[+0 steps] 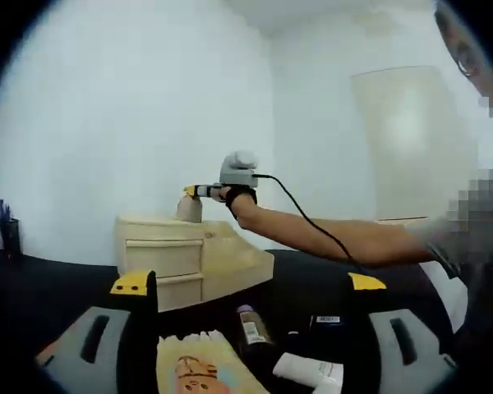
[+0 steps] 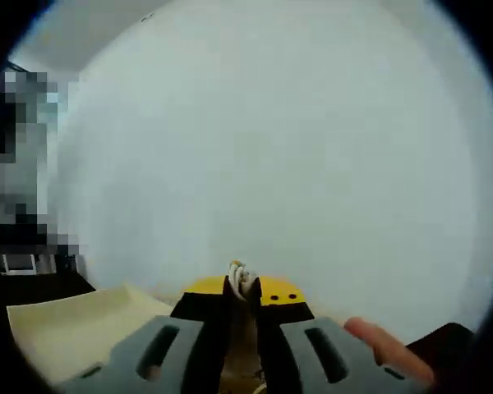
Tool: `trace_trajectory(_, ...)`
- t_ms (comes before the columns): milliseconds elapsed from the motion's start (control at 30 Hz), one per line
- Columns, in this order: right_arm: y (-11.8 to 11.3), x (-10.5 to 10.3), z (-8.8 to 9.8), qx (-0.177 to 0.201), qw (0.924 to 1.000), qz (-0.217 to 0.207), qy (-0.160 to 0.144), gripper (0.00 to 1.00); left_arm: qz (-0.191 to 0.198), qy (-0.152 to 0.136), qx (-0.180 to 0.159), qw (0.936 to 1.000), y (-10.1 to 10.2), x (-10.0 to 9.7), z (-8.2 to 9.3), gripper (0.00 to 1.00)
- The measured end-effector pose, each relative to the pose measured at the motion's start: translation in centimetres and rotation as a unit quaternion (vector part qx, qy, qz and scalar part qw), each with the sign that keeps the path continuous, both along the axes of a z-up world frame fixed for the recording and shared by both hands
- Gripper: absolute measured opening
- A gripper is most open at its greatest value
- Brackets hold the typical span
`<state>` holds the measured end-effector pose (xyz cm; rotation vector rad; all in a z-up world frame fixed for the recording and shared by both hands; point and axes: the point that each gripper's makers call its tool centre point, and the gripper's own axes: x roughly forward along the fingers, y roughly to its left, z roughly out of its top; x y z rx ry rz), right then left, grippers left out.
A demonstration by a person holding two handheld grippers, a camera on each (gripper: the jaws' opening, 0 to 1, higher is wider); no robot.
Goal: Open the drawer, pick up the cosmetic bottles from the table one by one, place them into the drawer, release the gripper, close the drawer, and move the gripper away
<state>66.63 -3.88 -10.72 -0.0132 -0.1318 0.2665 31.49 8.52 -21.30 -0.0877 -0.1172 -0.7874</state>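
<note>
Two bottles lie ahead of my left tool [image 1: 246,291] on the black desk [image 1: 57,275]: a brown one with a purple cap [image 1: 251,323] between its jaws' line and a white tube [image 1: 309,371] a little right of it, with a flat yellowish packet [image 1: 199,365] nearer me on the left. That tool stands wide and empty, low over the desk, which I judge is a waiting pose, ready for the next pick. My right tool [image 1: 191,191] is reached out above the cream drawer unit [image 1: 185,254], far ahead of the left one, and it is clamped on a small beige bottle [image 1: 190,208] that hangs from its yellow tips. In the right gripper view the jaws of that tool [image 2: 245,305] stand narrow, pinching the bottle's neck [image 2: 243,283], so the body hangs straight down and should drop in upright. Below and left of those jaws lies the pale open drawer [image 2: 74,324]; in the left gripper view it juts out toward the right of the unit [image 1: 242,263]. I hold the bottle high, I think, to clear the drawer's wall before lowering. I take this as the placing step: one bottle about to go in, two left on the desk, closing not yet due. A fingertip [image 2: 378,341] shows on the right jaw's housing.
</note>
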Motion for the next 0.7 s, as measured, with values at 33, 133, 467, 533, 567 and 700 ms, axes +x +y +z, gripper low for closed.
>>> trace_trajectory(33, 0.1, 0.1, -0.3, 0.004, 1.0, -0.001, 0.001, 0.09, 0.0, 0.0, 0.0, 1.0, 0.0, 0.0, 0.0, 0.9)
trace_trajectory(133, 0.5, 0.7, -1.7, -0.005, 0.9999, -0.004, 0.011, 0.09, -0.002, 0.001, 0.001, 1.0, -0.1, 0.0, -0.1, 0.9)
trace_trajectory(467, 0.7, 1.8, -3.1, -0.035, 0.9993, -0.002, 0.012, 0.18, -0.003, 0.002, 0.0, 1.0, 0.1, 0.3, -0.1, 0.9)
trace_trajectory(533, 0.5, 1.2, -2.5, -0.033, 0.9995, 0.002, 0.002, 0.18, -0.003, 0.003, 0.001, 1.0, 0.1, 0.3, -0.1, 0.9)
trace_trajectory(567, 0.5, 1.1, -2.2, -0.031, 0.9995, 0.004, 0.001, 0.19, -0.003, 0.002, 0.001, 1.0, 0.1, 0.3, -0.1, 0.9)
trace_trajectory(700, 0.3, 1.2, -1.1, -0.038, 0.9992, 0.008, -0.001, 0.19, -0.003, 0.004, 0.002, 1.0, 0.0, 0.3, -0.2, 0.9)
